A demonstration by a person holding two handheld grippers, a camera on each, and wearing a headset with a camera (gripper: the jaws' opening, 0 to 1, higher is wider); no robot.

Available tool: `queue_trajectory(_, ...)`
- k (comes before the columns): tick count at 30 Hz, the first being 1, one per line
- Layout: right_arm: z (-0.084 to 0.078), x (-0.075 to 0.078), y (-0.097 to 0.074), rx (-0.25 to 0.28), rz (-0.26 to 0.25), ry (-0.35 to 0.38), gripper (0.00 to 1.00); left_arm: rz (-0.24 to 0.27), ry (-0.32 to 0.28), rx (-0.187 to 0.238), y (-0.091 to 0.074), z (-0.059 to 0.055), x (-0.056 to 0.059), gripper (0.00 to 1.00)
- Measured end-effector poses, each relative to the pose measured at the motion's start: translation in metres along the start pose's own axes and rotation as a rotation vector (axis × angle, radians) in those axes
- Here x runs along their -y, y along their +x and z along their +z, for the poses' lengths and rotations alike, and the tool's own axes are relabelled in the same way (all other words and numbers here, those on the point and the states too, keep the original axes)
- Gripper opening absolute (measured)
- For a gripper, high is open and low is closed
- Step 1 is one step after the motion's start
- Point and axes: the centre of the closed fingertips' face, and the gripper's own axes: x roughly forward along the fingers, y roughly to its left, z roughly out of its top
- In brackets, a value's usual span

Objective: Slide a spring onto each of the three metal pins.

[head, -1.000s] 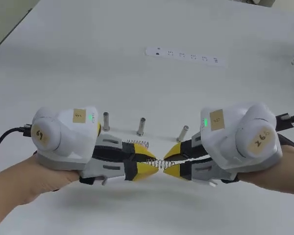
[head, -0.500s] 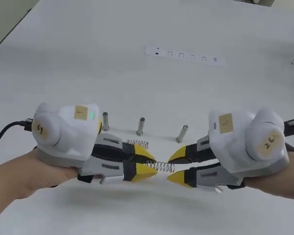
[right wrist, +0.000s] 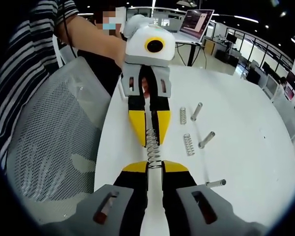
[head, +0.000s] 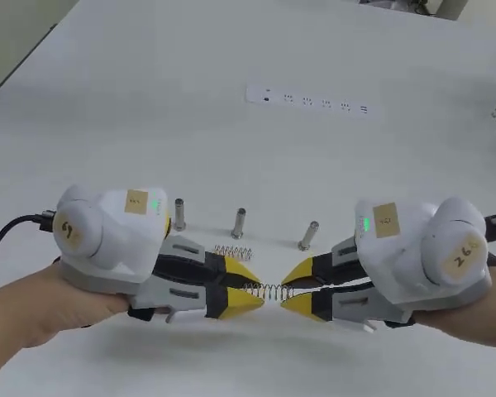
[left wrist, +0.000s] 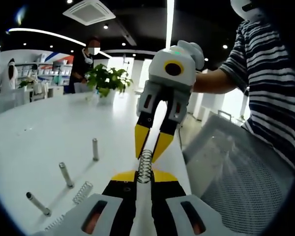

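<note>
A thin steel spring (head: 269, 290) hangs level above the white table (head: 149, 107), stretched between my two grippers. My left gripper (head: 256, 291) is shut on its left end. My right gripper (head: 286, 291) faces it tip to tip and is shut on the other end. The held spring (left wrist: 145, 166) runs from my left jaws to the right gripper (left wrist: 148, 156). From the right side the spring (right wrist: 152, 142) leads up to the left gripper (right wrist: 148, 133). Three metal pins (head: 179, 213) (head: 240, 222) (head: 309, 235) stand bare in a row behind the grippers. Another spring (head: 233, 252) lies by the middle pin.
A white power strip (head: 308, 97) lies far back on the table. In the right gripper view, two loose springs (right wrist: 183, 115) (right wrist: 188, 144) lie beside the pins (right wrist: 206, 139). A grey mesh chair (right wrist: 54, 137) and a person in a striped shirt (left wrist: 265, 73) are at the table's near edge.
Half a second ago the right jaws stood open and a little to the right; now they are closed on the spring's free end. The left gripper kept its hold.
</note>
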Motion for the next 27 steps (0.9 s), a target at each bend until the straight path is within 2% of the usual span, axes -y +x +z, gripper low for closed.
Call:
queue_trajectory(4, 0.004, 0.000, -0.002, 0.015, 0.012, -0.004, 0.07, 0.002, 0.005, -0.014, -0.001, -0.005, 0.000, 0.02)
queue_trajectory(10, 0.015, -0.001, -0.006, 0.032, 0.026, -0.032, 0.07, 0.005, -0.002, -0.011, -0.005, -0.007, -0.002, 0.02)
queue_trajectory(14, 0.020, -0.001, -0.005, 0.049, 0.035, -0.025, 0.07, 0.010, 0.000, -0.012, -0.006, -0.008, -0.003, 0.02)
queue_trajectory(19, 0.034, -0.003, -0.008, 0.118, 0.053, 0.016, 0.07, 0.010, 0.002, -0.016, -0.006, -0.011, -0.001, 0.02)
queue_trajectory(22, 0.032, -0.004, -0.006, 0.109, 0.052, 0.008, 0.07, 0.011, 0.006, -0.025, -0.006, -0.013, -0.001, 0.02)
queue_trajectory(27, 0.038, -0.005, -0.008, 0.140, 0.045, 0.022, 0.07, 0.012, 0.003, -0.023, -0.006, -0.013, -0.001, 0.02)
